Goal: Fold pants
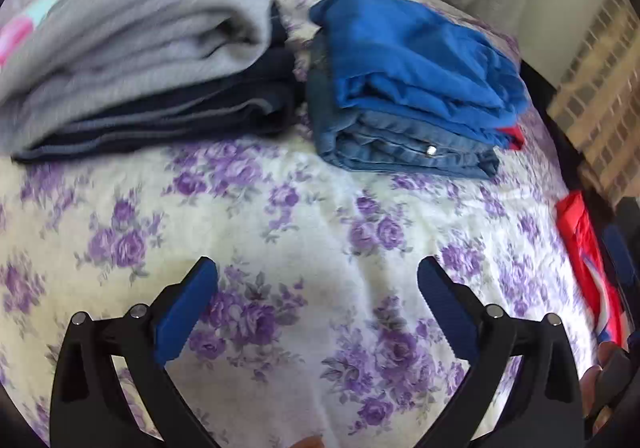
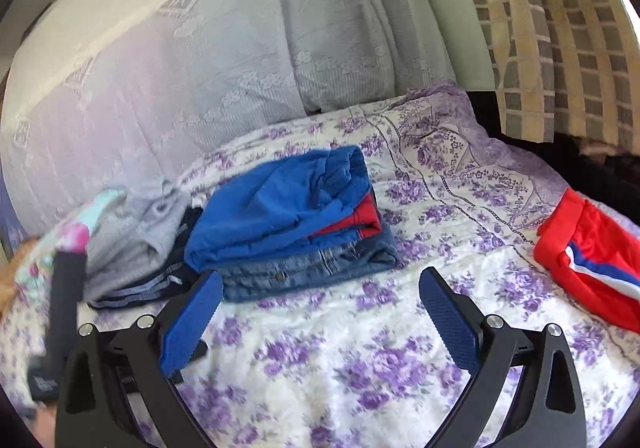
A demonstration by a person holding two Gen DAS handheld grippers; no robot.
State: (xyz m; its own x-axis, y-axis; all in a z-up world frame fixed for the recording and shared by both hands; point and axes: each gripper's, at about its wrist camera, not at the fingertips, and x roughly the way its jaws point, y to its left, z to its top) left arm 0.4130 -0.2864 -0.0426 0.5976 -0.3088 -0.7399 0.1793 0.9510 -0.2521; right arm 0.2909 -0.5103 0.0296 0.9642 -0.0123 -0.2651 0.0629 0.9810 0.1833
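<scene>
Floral bedspread [image 1: 304, 208] filling my left view; left gripper [image 1: 318, 284] hovering spread, empty; grey stack [image 1: 132, 48] blurring; red pants [image 1: 588, 260] cut off at right edge.
Right view: right gripper [image 2: 320, 296] spread, empty; red pants [image 2: 592, 252] lying unfolded right, partly cropped; blue-and-denim stack [image 2: 292, 224] sitting ahead.

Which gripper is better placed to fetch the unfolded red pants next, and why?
Probably the right gripper. The red pants lie just off its right side, while the left gripper sees them only at its far right edge. Both are open and hold nothing.

Red pants [image 1: 588, 268] (edge-cropped, blurred)
</scene>
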